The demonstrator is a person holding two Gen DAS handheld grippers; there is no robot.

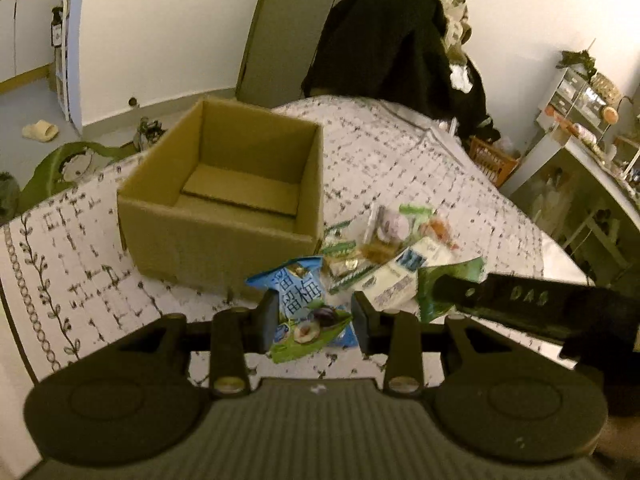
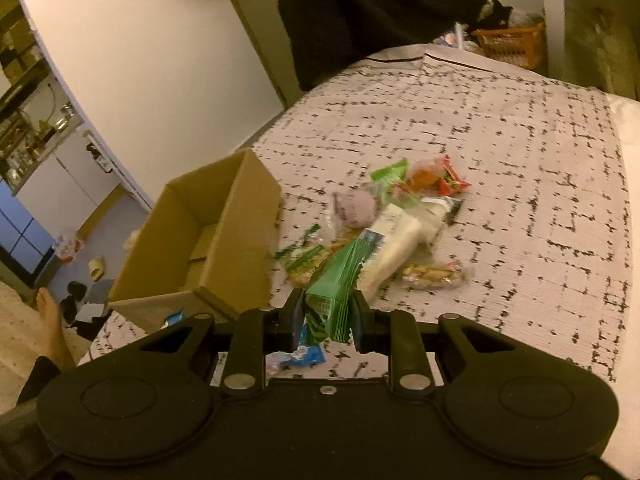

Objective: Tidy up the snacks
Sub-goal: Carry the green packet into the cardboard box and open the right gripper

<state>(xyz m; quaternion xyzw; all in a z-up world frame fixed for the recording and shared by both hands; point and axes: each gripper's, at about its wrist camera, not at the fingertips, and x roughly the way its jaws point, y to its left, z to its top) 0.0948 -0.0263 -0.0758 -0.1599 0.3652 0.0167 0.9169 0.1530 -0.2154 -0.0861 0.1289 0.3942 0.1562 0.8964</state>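
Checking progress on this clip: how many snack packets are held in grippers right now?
2: a blue plum-print snack packet in the left gripper, a green foil snack packet in the right gripper. Others lie loose on the table.

Black coat (image 1: 384,40) behind patterned cloth (image 2: 500,140); orange basket (image 1: 494,162) (floor).

Beside the cardboard box (image 2: 208,240), the snack pile (image 2: 400,224) is motion-blurred; wrappers overlap, their print too smeared to read.

Matt brown cardboard box (image 1: 224,196) on a woven, textured cloth (image 1: 400,152). Glossy plastic snack packets (image 1: 384,248), crinkled. Matt black plastic hand-held gripper (image 1: 315,322), metal screws.
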